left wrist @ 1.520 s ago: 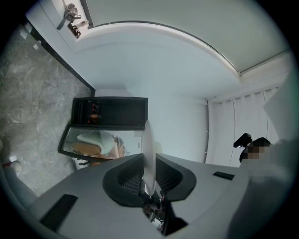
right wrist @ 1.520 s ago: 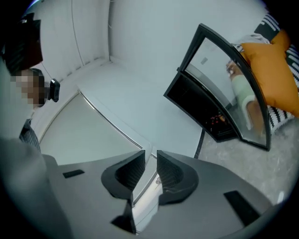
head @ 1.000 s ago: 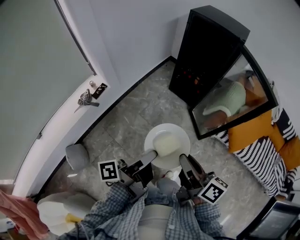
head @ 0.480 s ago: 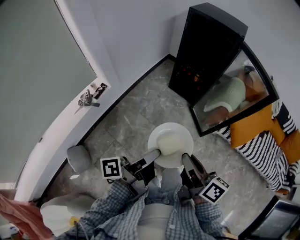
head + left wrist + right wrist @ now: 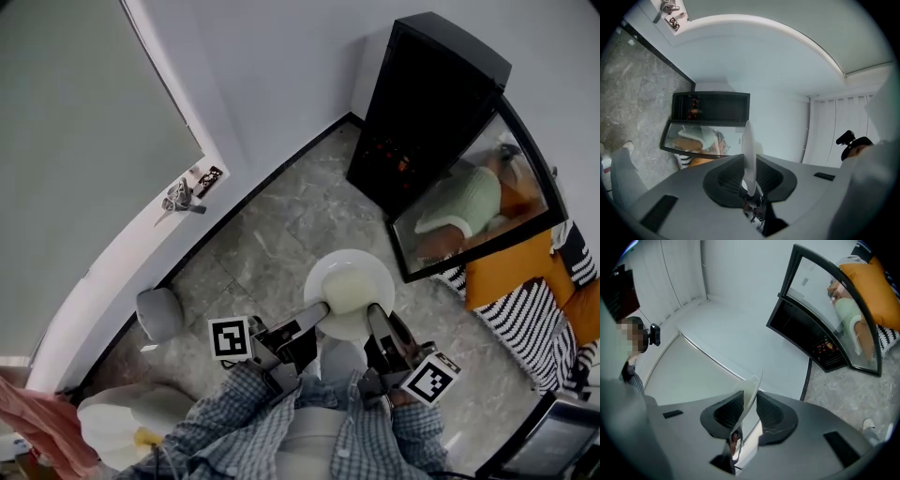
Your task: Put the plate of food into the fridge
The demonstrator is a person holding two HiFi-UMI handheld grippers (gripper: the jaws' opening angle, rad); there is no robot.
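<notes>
The left gripper [image 5: 315, 312] and right gripper [image 5: 376, 316] each pinch the round white plate of pale food [image 5: 349, 289], near the open black fridge [image 5: 427, 103]

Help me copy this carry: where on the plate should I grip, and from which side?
Take the plate by its bare rim, two spots on the near edge, from the carrier's side, as the left hand-held gripper and right hand-held gripper do. The rim is thin, the food sits mid-plate, and two holds likely keep it level.
</notes>
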